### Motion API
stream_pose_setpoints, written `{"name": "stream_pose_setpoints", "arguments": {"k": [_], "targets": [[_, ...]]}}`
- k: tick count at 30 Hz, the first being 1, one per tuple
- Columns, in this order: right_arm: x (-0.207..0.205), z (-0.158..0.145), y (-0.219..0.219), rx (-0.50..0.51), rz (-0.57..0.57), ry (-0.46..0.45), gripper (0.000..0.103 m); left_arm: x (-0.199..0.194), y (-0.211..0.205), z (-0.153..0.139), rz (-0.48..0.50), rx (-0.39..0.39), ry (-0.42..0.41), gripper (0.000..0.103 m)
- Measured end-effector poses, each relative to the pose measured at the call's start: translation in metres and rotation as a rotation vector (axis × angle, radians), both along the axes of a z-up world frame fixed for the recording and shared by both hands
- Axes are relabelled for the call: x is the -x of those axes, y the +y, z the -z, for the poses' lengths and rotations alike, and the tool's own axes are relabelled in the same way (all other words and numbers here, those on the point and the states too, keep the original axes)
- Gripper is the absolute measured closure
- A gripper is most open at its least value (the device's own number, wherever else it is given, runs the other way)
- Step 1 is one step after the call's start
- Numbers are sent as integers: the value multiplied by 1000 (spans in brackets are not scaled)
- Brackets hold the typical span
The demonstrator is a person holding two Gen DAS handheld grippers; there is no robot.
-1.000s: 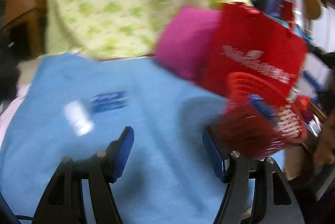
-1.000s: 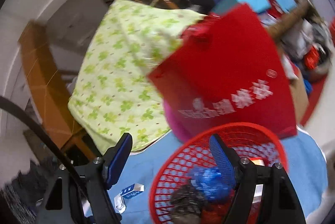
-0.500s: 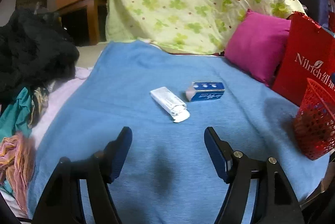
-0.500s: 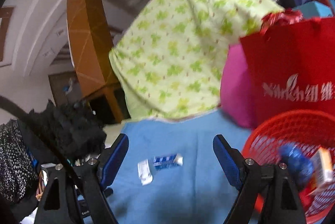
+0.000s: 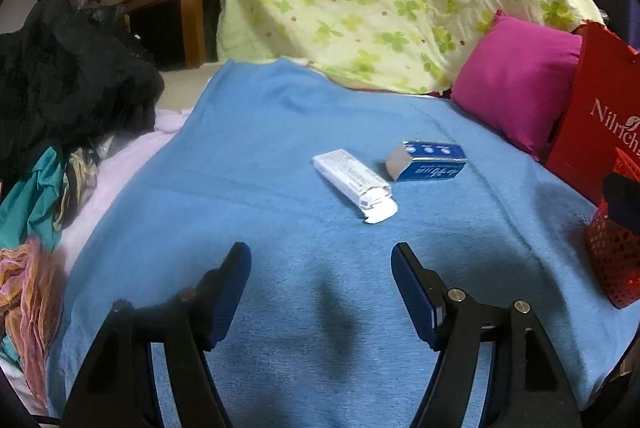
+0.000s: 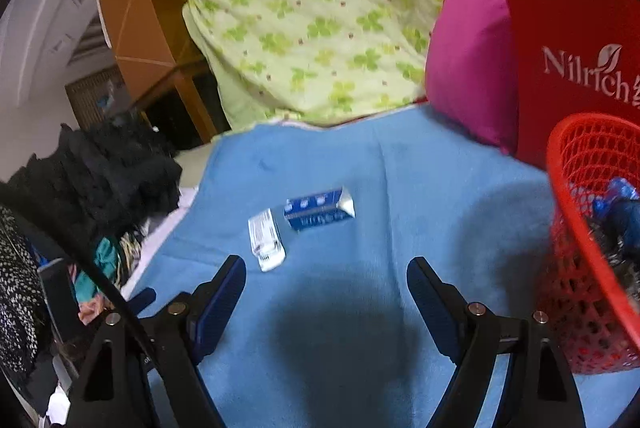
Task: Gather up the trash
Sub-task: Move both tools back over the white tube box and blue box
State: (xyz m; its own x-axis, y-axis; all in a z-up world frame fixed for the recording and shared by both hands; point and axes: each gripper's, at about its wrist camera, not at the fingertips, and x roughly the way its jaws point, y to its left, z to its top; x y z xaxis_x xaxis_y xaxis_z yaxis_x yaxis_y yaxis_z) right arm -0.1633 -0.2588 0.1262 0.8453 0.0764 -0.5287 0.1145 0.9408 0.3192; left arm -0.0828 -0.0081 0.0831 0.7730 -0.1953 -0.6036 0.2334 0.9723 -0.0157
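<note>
Left gripper [image 5: 320, 264] spread wide, empty, hovering over the blue blanket [image 5: 248, 156]. Right gripper [image 6: 326, 276] likewise wide apart, holding nothing. Near the blanket's middle: a white wrapper [image 5: 352, 180], flattened, just left of a blue carton [image 5: 428, 162] lying on its side, the two close but apart. At the blanket's right edge: a red mesh basket [image 6: 576, 228] with blue and dark scraps inside. Behind the basket: a red bag [image 6: 572, 40] and a magenta pillow [image 5: 516, 88].
</note>
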Motion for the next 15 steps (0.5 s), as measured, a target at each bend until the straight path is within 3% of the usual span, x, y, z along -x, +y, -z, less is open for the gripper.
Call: {"name": "stream_pose_setpoints", "arguments": {"k": [9,15], "targets": [[-17,26,-5,-36,44,127,18,-7,-5,11,-12,-36,48,30],[-21,33,-9,-52,59,160,18,-8,-7,13,-7,-52,69,30]]}}
